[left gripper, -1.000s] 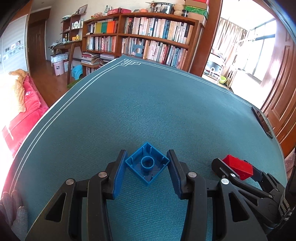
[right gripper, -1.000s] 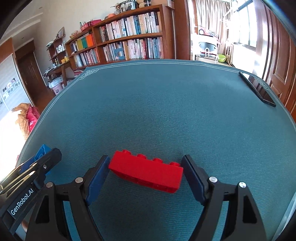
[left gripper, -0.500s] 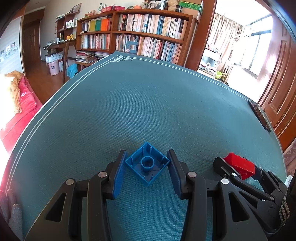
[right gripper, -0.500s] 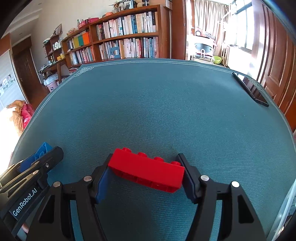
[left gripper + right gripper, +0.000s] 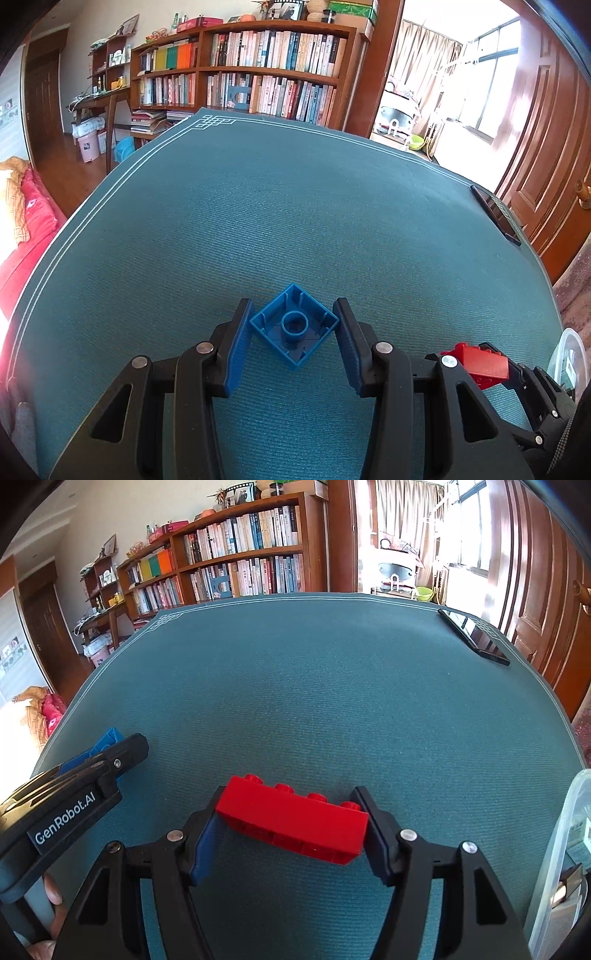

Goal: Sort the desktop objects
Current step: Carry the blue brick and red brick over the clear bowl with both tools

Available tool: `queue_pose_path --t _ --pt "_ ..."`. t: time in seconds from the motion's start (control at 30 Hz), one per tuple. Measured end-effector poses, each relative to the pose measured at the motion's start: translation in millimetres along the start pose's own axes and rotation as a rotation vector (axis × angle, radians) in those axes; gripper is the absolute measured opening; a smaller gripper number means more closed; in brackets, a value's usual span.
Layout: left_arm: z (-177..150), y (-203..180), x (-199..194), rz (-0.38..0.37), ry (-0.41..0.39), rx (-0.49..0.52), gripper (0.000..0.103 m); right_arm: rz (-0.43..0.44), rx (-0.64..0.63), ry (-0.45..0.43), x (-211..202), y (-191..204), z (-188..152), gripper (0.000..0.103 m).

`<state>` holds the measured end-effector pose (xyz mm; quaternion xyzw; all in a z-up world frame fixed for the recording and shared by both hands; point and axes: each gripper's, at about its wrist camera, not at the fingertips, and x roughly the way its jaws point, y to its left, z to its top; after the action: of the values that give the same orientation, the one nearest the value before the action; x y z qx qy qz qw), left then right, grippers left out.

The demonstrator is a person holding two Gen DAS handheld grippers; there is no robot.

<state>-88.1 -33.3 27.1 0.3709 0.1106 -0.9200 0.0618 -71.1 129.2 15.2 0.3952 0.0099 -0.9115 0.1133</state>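
A lived-in home study is shown — long wooden bookshelves [image 5: 273, 70] packed with books, a teal-covered table [image 5: 295, 221], curtained windows [image 5: 461, 528], panelled doors [image 5: 546, 155].

Red brick [image 5: 295, 825], blue brick [image 5: 294, 325]: smooth glossy plastic; table mat [image 5: 295, 221]: matt ribbed cloth.

Teal-covered table [image 5: 314, 701], dark phone [image 5: 474, 637] (far right edge)
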Motion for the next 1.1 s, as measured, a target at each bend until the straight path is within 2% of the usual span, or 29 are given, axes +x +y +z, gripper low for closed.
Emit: queue_pose_path --t 0.43,0.67,0.9,1.1 --pt "-7.8 -31.8 -10.6 -0.055 -0.011 0.089 0.047 0.005 0.02 -0.054 -43.6 -10.8 -25.5 0.07" --pt "-11.5 -40.7 -19.8 -0.098 -0.019 0.099 0.047 -0.007 0.063 -0.073 -60.4 -26.0 -30.8 0.07" --pt "-15.0 -54.4 -27.8 -0.102 -0.042 0.135 0.047 -0.007 0.109 -0.081 -71.1 -42.3 -43.4 0.07" --pt "-18.3 -58.6 -26.1 -0.104 -0.027 0.144 0.047 -0.004 0.139 -0.095 -83.2 -53.6 -52.5 0.07"
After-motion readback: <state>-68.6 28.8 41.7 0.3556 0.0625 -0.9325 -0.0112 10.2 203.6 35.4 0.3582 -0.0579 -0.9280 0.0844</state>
